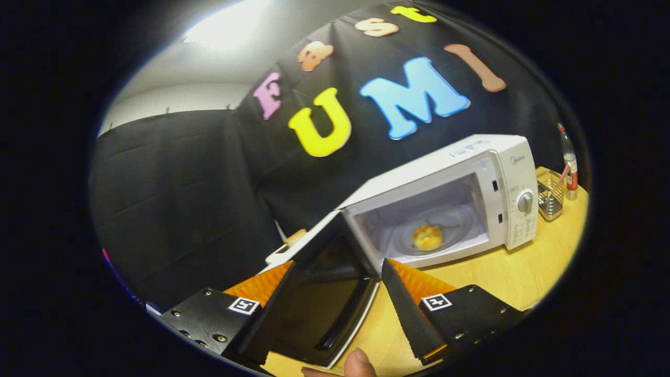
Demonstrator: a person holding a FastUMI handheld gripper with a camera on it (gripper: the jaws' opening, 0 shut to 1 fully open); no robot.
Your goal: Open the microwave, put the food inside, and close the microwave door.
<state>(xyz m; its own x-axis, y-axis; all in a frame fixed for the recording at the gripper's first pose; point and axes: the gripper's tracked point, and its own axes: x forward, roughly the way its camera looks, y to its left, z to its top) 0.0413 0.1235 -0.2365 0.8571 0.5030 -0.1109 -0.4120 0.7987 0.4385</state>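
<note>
Beyond the wide-open, empty gripper, at two o'clock, a golden bun already sits inside the white microwave, leaving its dark-glass door to close.

Microwave: we are seeing smooth white plastic.
Door: glossy dark glass.
Table: smooth pale wood.
Basket: shiny metal wire.
</note>
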